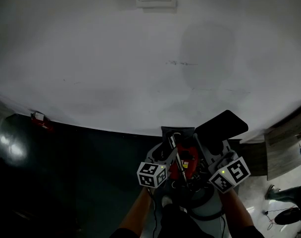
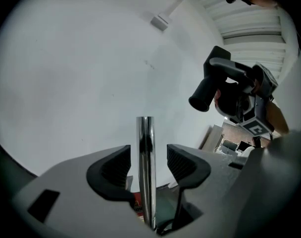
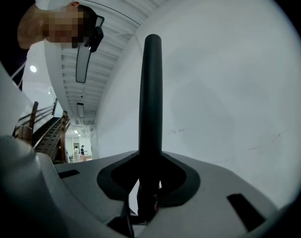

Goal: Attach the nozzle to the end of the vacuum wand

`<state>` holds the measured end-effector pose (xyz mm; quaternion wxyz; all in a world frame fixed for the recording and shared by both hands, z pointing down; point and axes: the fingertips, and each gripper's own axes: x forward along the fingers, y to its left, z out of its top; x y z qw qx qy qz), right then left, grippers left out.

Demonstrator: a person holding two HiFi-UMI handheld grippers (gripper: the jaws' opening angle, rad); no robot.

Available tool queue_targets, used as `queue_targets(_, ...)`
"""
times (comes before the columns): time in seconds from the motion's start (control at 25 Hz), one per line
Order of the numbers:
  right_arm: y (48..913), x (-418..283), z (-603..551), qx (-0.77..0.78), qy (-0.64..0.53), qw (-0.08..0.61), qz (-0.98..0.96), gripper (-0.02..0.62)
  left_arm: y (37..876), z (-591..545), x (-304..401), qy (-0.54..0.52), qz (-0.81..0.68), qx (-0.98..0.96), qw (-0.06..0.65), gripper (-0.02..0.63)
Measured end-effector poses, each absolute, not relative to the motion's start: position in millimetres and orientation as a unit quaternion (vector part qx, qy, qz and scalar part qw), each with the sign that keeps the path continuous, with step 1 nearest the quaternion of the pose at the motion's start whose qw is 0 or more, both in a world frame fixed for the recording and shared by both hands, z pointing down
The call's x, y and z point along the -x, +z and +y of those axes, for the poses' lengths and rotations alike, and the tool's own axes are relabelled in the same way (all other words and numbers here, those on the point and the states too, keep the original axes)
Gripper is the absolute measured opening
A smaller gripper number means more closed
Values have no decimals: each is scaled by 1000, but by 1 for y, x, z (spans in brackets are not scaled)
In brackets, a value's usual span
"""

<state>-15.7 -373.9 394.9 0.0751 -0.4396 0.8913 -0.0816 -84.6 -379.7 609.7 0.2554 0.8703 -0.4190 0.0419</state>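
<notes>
Here, left claw [image 2: 148, 163] open around chrome wand [image 2: 146, 143], not touching; right gripper view, unlike head view, shows right claw [image 3: 151, 181] clamping black nozzle [image 3: 152, 93].

Mirror-bright chromed metal on the vacuum wand [image 2: 146, 167]; matt black plastic on the nozzle [image 3: 152, 108]; smooth matt white paint, faintly scuffed, on the far wall [image 1: 116, 58]
</notes>
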Motion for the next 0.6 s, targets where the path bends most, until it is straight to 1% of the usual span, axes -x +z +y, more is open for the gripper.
queue_targets(0.16, 386, 16, -378, 436, -87, 95, 890, 97, 628, -389, 79, 54, -414, -868, 269, 222)
queue_targets(0.4, 391, 12, -381, 441, -85, 82, 890, 95, 637, -395, 67, 60, -390, -875, 279, 218)
queue_targets(0.44, 393, 11, -381, 443, -85, 77, 889, 97, 638, -395, 66, 62, -387, -877, 279, 205)
queue_targets(0.48, 395, 10, -381, 444, -85, 72, 889, 96, 639, -395, 65, 63, -386, -877, 278, 166)
queue_targets(0.52, 395, 9, -382, 443, -85, 71, 889, 95, 639, -395, 64, 63, -385, -878, 278, 153)
queue_targets(0.6, 391, 8, -382, 442, -88, 77, 889, 96, 638, -394, 61, 64, -382, -879, 277, 152)
